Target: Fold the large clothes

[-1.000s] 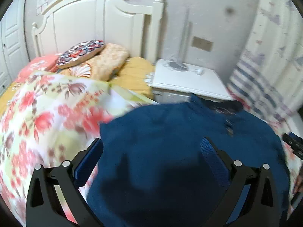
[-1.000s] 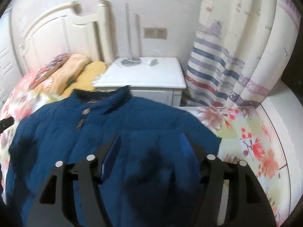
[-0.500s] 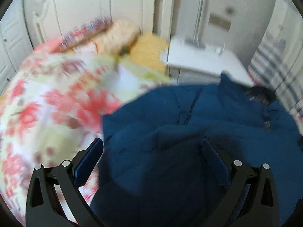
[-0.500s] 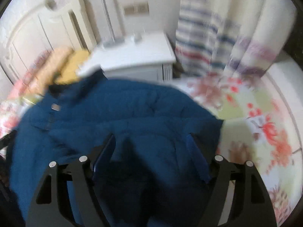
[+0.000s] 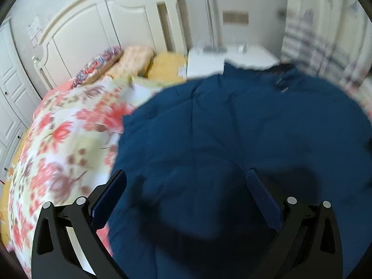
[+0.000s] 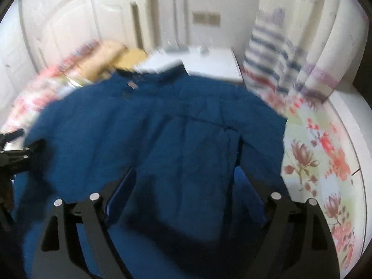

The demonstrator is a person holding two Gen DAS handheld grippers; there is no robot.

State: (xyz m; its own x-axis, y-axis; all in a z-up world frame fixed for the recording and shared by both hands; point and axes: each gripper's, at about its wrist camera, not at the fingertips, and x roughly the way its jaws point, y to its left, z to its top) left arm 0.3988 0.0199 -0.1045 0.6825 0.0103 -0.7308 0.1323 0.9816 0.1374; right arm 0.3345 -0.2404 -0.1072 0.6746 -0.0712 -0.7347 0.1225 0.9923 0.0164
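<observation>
A dark blue padded jacket (image 5: 244, 121) lies spread on a floral quilt (image 5: 65, 144), collar toward the nightstand. My left gripper (image 5: 186, 176) hovers over the jacket's near left part, jaws wide apart, nothing pinched between the pads. In the right wrist view the jacket (image 6: 162, 121) fills the middle, with a folded panel running toward me. My right gripper (image 6: 184, 172) is over that panel and its jaws are opening; fabric lies below and between them, but the pads do not press on it. The left gripper (image 6: 14, 153) shows at the left edge of that view.
A white headboard (image 5: 100, 23) and several pillows (image 5: 137, 60) stand at the far left. A white nightstand (image 6: 209, 65) holding small items sits behind the collar. Striped curtains (image 6: 279, 53) hang on the right. Bare quilt (image 6: 313, 153) lies right of the jacket.
Both grippers have swung sideways over the jacket, blurring the views. The right jaws have spread wider and let go of the fabric bunched between them. The left jaws stay wide.
</observation>
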